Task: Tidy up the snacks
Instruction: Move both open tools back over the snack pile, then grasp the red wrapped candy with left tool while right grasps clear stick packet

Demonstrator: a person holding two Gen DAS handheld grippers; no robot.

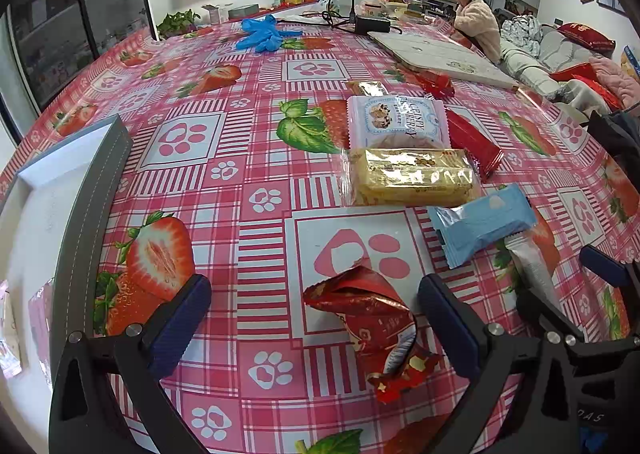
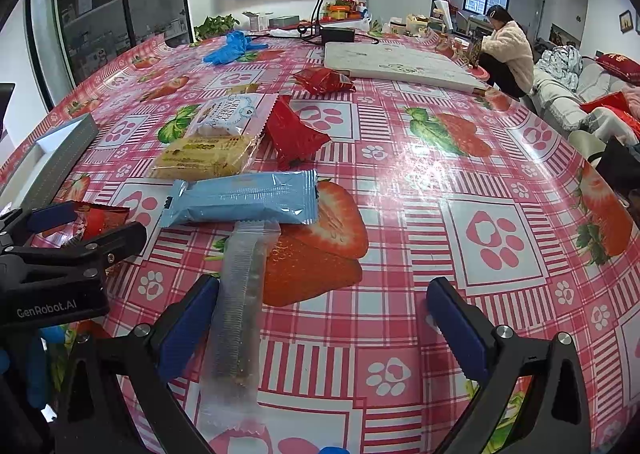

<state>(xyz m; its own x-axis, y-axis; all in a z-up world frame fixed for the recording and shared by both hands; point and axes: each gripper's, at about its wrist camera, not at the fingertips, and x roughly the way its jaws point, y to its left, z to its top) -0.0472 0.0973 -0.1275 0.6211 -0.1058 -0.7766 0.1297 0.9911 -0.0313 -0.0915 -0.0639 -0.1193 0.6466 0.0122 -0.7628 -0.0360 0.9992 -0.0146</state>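
My left gripper (image 1: 314, 314) is open, its blue fingers either side of a crumpled red snack packet (image 1: 372, 318) lying on the tablecloth, not touching it. My right gripper (image 2: 324, 318) is open; a clear stick packet (image 2: 240, 302) lies by its left finger. A light blue packet (image 2: 244, 198) lies just beyond, also in the left wrist view (image 1: 484, 224). Farther off lie a yellow biscuit pack (image 1: 408, 176), a pink-white Crispy packet (image 1: 396, 122) and red packets (image 1: 474, 142). A grey-edged white box (image 1: 60, 190) with pink packets inside stands at the left.
The long table has a pink strawberry cloth (image 1: 224, 158). Blue gloves (image 1: 264, 34), a white board (image 1: 436, 56), another red packet (image 2: 324, 80) and a black adapter with cables (image 1: 370, 24) lie farther back. A person (image 1: 478, 20) sits at the far right.
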